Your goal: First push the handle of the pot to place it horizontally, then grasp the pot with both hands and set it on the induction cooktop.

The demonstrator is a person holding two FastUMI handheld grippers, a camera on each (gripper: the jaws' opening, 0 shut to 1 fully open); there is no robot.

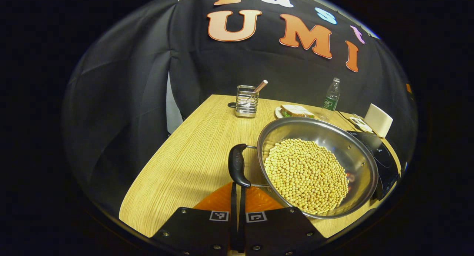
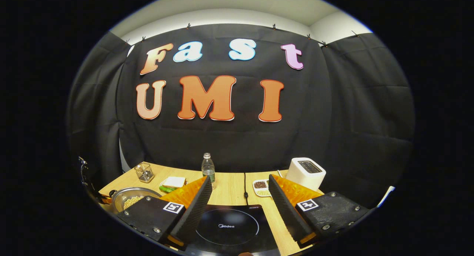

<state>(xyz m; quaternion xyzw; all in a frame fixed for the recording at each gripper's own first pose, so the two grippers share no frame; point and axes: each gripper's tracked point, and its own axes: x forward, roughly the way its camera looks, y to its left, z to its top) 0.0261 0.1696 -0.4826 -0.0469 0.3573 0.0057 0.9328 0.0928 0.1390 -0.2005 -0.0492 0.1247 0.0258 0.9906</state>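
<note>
With my left gripper (image 1: 237, 196) closed and its tips at the pot's (image 1: 318, 163) handle (image 1: 237, 165), I'm nudging it level; my right gripper (image 2: 237, 200) gapes empty over the cooktop (image 2: 226, 226), next needed across the rim.

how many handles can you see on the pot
1: a black handle on the pot's left side in the left gripper view, just ahead of the shut left tool. Another may be hidden.
</note>
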